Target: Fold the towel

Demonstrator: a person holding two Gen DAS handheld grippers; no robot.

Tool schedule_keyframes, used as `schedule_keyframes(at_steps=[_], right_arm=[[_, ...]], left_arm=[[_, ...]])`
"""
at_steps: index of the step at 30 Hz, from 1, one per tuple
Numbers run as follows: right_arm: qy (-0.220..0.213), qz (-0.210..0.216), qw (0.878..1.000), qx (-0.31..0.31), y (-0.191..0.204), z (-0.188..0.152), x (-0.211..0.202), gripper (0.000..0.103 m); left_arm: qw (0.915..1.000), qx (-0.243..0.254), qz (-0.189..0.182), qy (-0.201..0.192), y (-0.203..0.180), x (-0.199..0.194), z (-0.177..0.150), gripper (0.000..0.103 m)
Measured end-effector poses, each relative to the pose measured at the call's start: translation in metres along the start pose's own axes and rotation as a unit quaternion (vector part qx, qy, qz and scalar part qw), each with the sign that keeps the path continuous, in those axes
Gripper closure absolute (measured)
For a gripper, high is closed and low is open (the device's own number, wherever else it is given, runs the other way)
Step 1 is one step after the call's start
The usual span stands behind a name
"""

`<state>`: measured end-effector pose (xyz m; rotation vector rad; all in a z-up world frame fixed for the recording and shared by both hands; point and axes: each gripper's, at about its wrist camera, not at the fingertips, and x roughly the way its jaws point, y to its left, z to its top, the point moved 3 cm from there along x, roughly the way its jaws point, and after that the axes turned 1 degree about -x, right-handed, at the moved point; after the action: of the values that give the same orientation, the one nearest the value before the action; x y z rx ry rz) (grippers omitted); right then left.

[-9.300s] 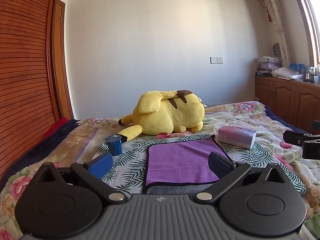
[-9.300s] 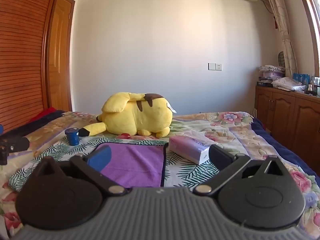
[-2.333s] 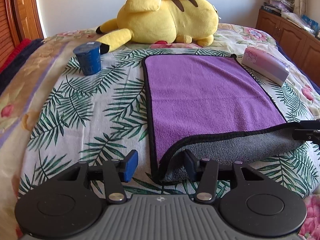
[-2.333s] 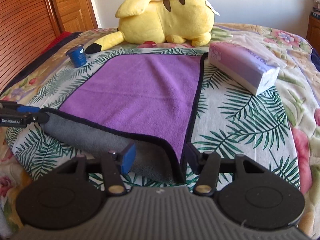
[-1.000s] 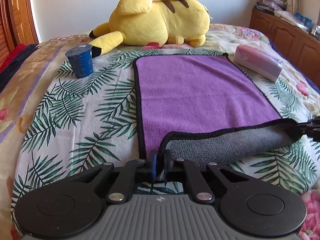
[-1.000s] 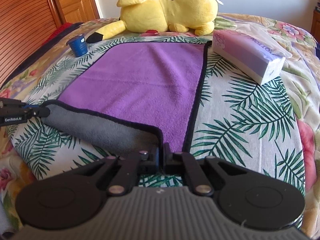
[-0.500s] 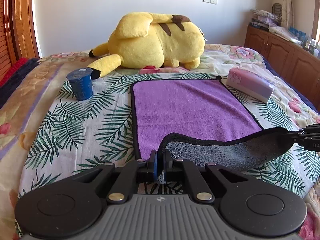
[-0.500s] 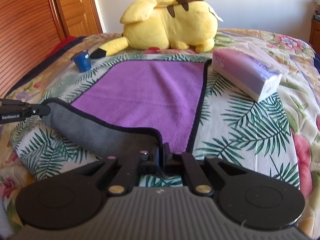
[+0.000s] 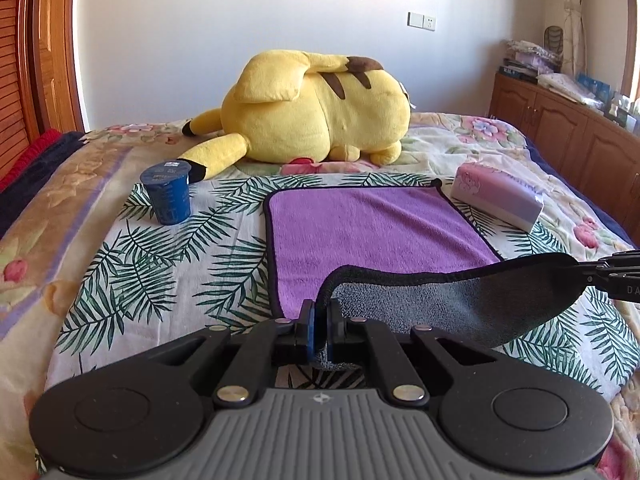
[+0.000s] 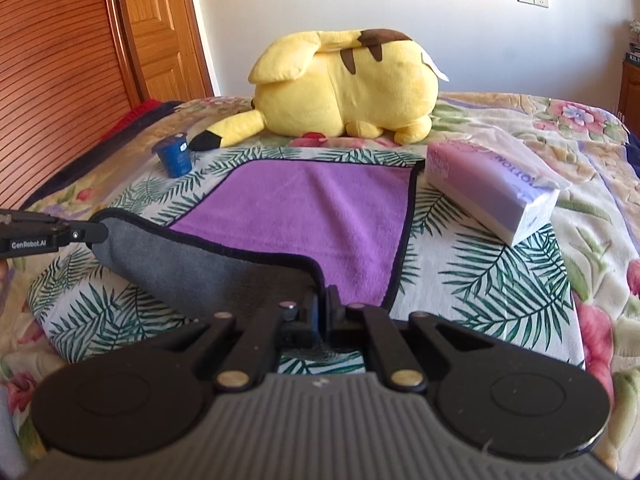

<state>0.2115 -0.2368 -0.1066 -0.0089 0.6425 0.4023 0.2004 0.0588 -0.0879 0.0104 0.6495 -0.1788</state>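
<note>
A purple towel (image 9: 372, 228) with a grey underside and black hem lies on the bed; it also shows in the right wrist view (image 10: 316, 216). My left gripper (image 9: 319, 326) is shut on its near left corner. My right gripper (image 10: 322, 312) is shut on its near right corner. Both corners are lifted, so the near edge hangs between them with the grey side (image 9: 452, 304) showing. The right gripper's tip shows at the right edge of the left wrist view (image 9: 616, 270). The left gripper's tip shows at the left edge of the right wrist view (image 10: 60, 234).
A yellow plush toy (image 9: 316, 108) lies beyond the towel's far edge. A blue cup (image 9: 167, 192) stands far left of the towel. A pink-purple tissue pack (image 9: 500, 196) lies at its far right corner. Wooden cabinets (image 9: 568, 132) stand right of the bed, a wooden door (image 10: 160, 28) left.
Both grippers closed on the near corners about a second ago and have since lifted them. The near edge has risen off the bed, and more of the room shows above.
</note>
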Motion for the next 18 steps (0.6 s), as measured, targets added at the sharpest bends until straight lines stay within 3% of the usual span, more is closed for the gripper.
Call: schedule_keyframes(at_steps=[18], right_arm=[[-0.002,-0.005,1.0,-0.007,-0.007,0.001,0.013,0.099]], left_arm=[[0.9999,0.014,0.0,-0.007,0.005,0.009,0.013,0.103]])
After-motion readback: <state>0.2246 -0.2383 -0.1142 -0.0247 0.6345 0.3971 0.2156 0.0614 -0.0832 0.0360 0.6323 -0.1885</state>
